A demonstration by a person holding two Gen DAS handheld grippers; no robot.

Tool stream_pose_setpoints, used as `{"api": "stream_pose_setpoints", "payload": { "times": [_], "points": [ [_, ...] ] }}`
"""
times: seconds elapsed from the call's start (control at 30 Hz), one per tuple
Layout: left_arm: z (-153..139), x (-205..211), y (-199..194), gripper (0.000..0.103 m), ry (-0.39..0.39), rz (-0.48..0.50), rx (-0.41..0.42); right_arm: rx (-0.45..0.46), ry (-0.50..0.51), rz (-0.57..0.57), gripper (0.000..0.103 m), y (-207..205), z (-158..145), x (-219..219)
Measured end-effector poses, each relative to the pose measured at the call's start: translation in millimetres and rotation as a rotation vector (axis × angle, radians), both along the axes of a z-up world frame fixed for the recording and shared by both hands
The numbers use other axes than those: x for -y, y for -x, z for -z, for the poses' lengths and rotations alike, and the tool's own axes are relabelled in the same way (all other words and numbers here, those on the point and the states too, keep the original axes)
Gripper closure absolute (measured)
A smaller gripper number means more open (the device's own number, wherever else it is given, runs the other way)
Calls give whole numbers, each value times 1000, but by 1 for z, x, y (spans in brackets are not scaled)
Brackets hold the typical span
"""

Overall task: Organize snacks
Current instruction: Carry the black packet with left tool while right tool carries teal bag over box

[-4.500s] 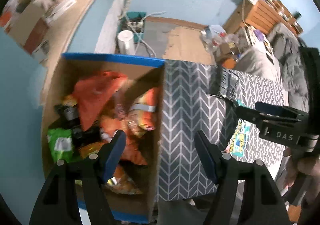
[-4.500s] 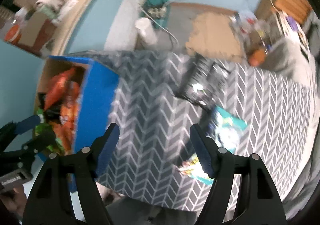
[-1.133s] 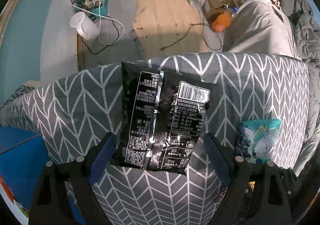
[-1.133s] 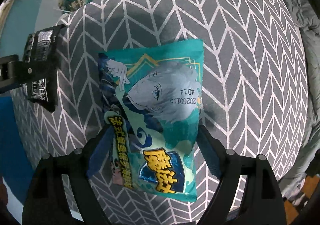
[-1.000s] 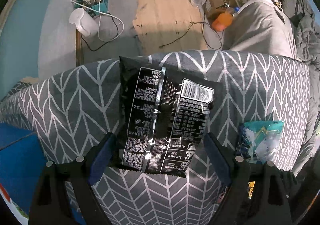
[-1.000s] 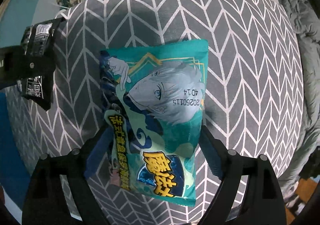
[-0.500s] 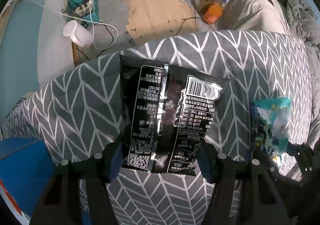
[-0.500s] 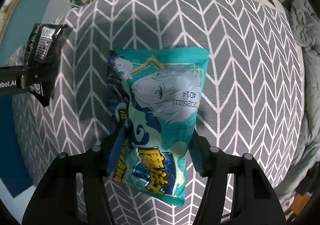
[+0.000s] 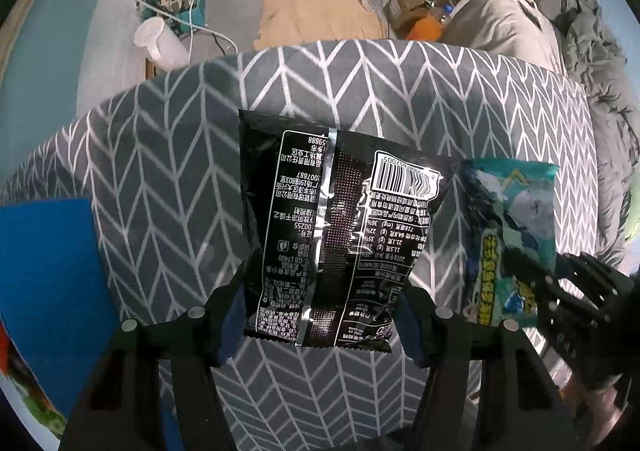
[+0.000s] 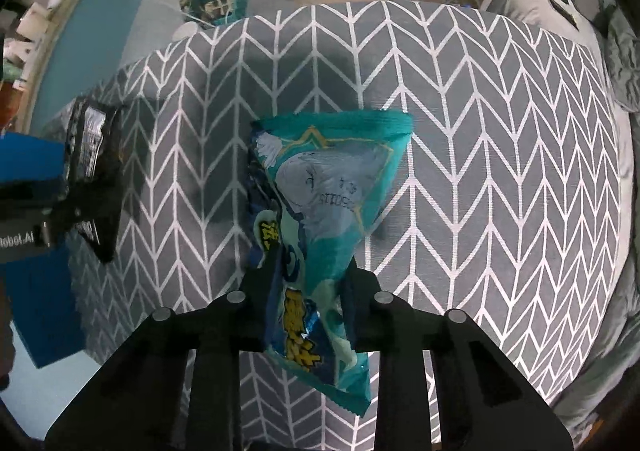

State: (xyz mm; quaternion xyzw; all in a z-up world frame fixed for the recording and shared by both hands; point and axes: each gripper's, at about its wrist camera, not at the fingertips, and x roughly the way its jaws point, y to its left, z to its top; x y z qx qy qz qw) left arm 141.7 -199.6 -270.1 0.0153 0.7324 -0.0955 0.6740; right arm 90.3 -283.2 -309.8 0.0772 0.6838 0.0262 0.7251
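Two snack bags are held above a grey tabletop [image 10: 480, 131] with a white chevron pattern. The left tongs [image 9: 320, 315] grip the lower edge of a black snack bag [image 9: 332, 227]; its back shows a barcode, small white Chinese print and the digits "2007887". The right tongs [image 10: 308, 291] pinch a teal snack bag [image 10: 320, 195] with a pale-haired cartoon face, yellow Chinese characters and a blurred date stamp. One blue box [image 9: 44, 271] stands at the left edge.
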Motion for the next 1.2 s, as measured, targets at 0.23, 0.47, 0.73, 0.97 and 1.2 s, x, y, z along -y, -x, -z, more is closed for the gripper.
{"api": "stream_pose_setpoints", "payload": {
  "times": [0.23,0.47,0.73,0.97,1.2],
  "points": [
    [-9,-15,25,38,22,-16,-6,9,-12,-11,85,19,-21,14],
    [-20,-28,47,38,39,-36,-7,32,-31,-26,88,47,-39,8],
    [-42,-44,64,38,53,-49,14,55,-34,-57,88,64,-67,6],
    [-72,-61,71,38,62,-72,61,87,-43,-91,88,62,-99,-12],
    [-104,-83,85,38,54,-90,124,127,-57,-142,88,59,-133,-32]
  ]
}}
